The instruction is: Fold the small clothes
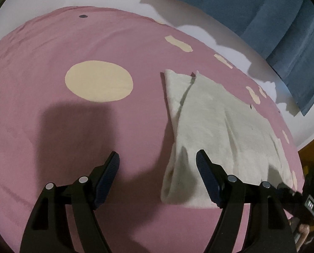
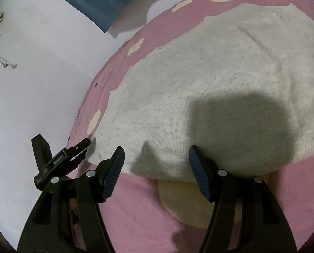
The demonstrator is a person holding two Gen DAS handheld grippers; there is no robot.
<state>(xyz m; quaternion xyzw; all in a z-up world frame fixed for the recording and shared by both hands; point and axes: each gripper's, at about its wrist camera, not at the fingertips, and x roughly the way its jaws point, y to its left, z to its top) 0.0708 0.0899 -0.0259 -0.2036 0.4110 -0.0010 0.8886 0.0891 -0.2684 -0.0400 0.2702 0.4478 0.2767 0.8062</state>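
A cream knit garment (image 1: 218, 116) lies flat on a pink cloth (image 1: 51, 109) with cream spots. In the left wrist view its near-left corner hangs in a loose fold by my right finger. My left gripper (image 1: 158, 158) is open and empty, just above the cloth at the garment's left edge. In the right wrist view the garment (image 2: 199, 80) fills the middle. My right gripper (image 2: 157, 154) is open and empty over the garment's near edge, casting a shadow on it.
A white wall (image 2: 41, 73) and a blue curtain (image 1: 272, 16) lie beyond the pink cloth's far edge. A black clamp (image 2: 57, 162) sits at the cloth's edge left of my right gripper. Dark clutter (image 1: 310, 200) shows at the far right.
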